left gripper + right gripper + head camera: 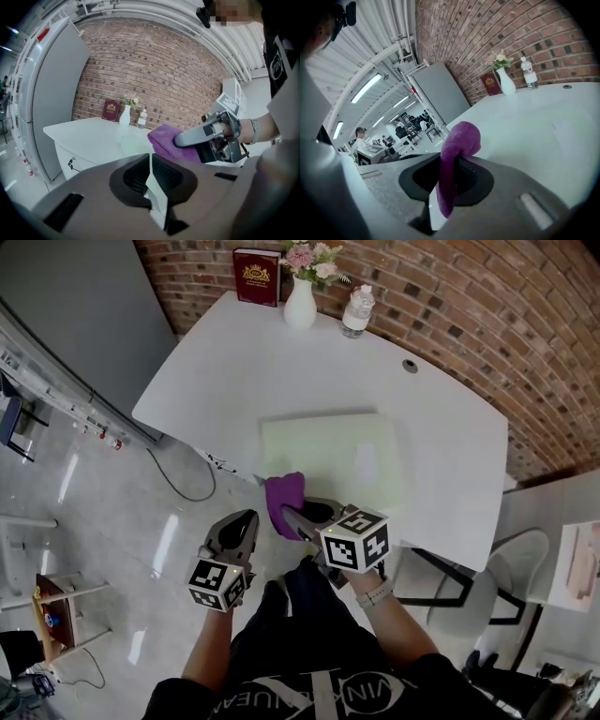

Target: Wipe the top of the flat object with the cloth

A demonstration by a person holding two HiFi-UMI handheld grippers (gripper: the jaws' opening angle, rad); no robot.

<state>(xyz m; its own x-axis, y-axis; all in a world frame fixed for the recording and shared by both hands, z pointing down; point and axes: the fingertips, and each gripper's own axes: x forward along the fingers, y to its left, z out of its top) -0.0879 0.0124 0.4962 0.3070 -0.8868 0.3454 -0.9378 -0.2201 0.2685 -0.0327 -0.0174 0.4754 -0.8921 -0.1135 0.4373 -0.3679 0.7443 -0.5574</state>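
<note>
Cloth (284,501), purple, is clamped in the right gripper (298,517).

Head view: the cloth bunches at that gripper's tips, over the near edge of the white table (216,381). The flat object (328,456), a pale green pad, lies directly ahead of the tips. Whether the cloth touches its near corner cannot be told. The left gripper (246,519) sits just beside the right one, on its left, short of the table edge.

Left gripper view: the left gripper (150,159) has its jaws pressed together with nothing between them. Ahead and to its right, the right gripper (185,138) carries the cloth (161,138) above the table.

Right gripper view: the right gripper (449,176) grips the cloth (457,145) firmly. One fold stands up past the tips and a tail hangs below them. The pale tabletop spreads ahead and to the right.

Step in hand, as judged: bring the cloth down onto the pad. Wiping appears not yet begun.

1. Lower the tips until the fold, not the jaws, presses on the pad.
2. Keep the clamp firm, or drag may pull the cloth out.
3. Sweep in overlapping passes from the near edge to the far edge.
4. The pad may slide on the smooth table. The empty left gripper could steady its near corner.
5. Stop short of the vase (300,304) and bottle (356,313), well beyond the pad.
</note>
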